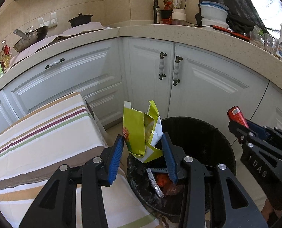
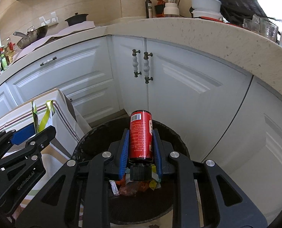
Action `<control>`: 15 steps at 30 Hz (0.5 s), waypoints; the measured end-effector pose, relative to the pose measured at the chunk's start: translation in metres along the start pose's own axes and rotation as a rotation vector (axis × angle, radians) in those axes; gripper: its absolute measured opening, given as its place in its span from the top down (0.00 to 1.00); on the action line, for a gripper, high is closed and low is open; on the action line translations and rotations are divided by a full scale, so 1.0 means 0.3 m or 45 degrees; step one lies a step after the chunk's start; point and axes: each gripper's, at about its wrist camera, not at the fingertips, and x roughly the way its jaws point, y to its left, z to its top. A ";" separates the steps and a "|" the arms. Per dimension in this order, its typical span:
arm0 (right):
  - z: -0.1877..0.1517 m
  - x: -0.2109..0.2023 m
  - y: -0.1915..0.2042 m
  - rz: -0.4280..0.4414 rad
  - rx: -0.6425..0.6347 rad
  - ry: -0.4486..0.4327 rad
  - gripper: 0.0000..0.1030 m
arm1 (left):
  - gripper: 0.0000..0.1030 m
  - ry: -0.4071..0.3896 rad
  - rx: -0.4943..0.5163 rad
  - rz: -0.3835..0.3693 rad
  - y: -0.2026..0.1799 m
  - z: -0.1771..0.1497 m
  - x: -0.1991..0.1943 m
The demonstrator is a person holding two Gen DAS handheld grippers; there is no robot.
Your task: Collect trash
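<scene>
1. Left wrist view shows the left gripper [image 1: 143,152] spread wider than the crumpled yellow-green snack bag [image 1: 142,131] that stands between its blue pads [image 1: 116,157]. One pad seems to brush the bag's left edge; the other stands just clear. Whether the bag is truly held or only resting there cannot be told.
2. The bag sits above the near-left rim of the black trash bin [image 1: 213,133], partly over the bin's mouth and partly over the striped cloth [image 1: 45,133] beside it. Judged from that, the bag wants to be carried further to the right, over the open middle, before it is let fall; released at the rim it may tip onto the cloth.
3. Right wrist view shows the right gripper [image 2: 141,148] pinching a red bottle [image 2: 141,134] by its body, with the black cap [image 2: 141,172] toward the camera and the barcoded base pointing away. The bottle hangs directly over the bin, whose bottom already holds wrappers [image 2: 133,186].
4. The bottle looks well placed to drop. Parting the jaws fully and cleanly should let it go; a partial opening may leave it caught on the ribbed pads.
5. Both grippers crowd the same opening, so releasing one item at a time, the bottle first, looks the safer order.
6. The white cabinet doors [image 2: 179,95] stand close behind the bin, so any tossing motion risks a rebound; a plain drop suits better.
</scene>
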 end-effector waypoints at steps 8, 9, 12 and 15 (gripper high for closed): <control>0.004 0.002 -0.014 -0.023 0.020 -0.023 0.59 | 0.43 -0.011 0.009 -0.004 -0.015 0.014 0.012; 0.005 0.002 -0.013 -0.024 0.020 -0.023 0.59 | 0.43 -0.010 0.008 -0.002 -0.015 0.014 0.013; 0.007 -0.003 -0.015 -0.027 0.022 -0.029 0.57 | 0.43 -0.008 0.005 -0.004 -0.014 0.014 0.012; 0.007 -0.012 -0.016 -0.029 0.027 -0.034 0.55 | 0.41 -0.013 0.004 -0.005 -0.014 0.017 0.006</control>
